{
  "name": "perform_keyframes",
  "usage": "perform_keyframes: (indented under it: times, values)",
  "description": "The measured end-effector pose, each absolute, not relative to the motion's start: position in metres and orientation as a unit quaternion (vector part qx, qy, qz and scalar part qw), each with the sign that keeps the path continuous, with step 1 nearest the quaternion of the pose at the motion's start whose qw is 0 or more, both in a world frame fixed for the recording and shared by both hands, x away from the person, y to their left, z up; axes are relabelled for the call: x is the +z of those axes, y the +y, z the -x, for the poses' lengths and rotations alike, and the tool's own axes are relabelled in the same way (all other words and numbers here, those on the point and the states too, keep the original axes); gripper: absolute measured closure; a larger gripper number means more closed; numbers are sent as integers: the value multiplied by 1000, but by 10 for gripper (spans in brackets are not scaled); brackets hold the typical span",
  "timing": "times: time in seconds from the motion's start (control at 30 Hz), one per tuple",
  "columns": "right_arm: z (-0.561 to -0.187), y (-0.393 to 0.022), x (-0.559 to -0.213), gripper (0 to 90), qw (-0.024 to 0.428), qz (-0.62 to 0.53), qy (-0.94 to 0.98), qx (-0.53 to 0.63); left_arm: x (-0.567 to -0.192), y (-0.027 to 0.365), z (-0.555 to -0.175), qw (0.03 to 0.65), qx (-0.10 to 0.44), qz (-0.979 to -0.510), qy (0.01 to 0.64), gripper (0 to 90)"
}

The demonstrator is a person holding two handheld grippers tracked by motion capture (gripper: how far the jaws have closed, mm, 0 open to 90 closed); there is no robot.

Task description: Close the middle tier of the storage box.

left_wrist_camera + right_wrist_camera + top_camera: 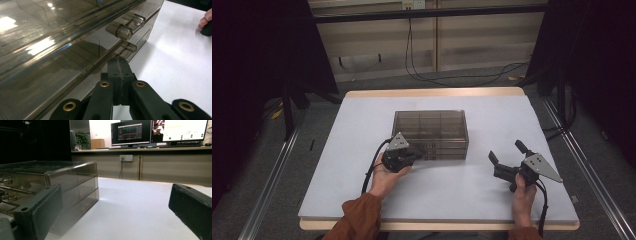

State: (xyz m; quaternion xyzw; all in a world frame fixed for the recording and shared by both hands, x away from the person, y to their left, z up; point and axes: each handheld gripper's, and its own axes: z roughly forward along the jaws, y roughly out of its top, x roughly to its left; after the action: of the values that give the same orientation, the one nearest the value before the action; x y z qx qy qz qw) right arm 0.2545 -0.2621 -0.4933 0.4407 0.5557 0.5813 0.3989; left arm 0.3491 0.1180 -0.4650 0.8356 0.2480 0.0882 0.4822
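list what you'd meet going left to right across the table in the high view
left hand → left gripper, its tip at the drawer box's front → smoky clear drawer box → right gripper, jaws apart → right hand

The high camera hung above my side and looked forward and down on the whole white table [492, 195], with the smoky drawer box [430, 134] near centre, my left claw [416, 154] at about eight o'clock from it and my right claw [504, 156] at four. My left claw's camera sat almost against the box's front [50, 62], facing along its knobs [124, 31]. My right claw's camera sat low, farther back, facing twelve o'clock past the same box [62, 185] toward the monitors [160, 131].
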Motion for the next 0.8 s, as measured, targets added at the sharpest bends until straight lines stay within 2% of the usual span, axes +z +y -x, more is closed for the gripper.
perform_keyframes:
  times: [0.53,0.8]
  values:
    - [-254,-262,-493,0,398,-440,557,582,-465,117,-350,483,88,-835,249,900]
    - [-255,-262,-493,0,399,-439,555,583,-465,121,-346,479,84,-839,244,851]
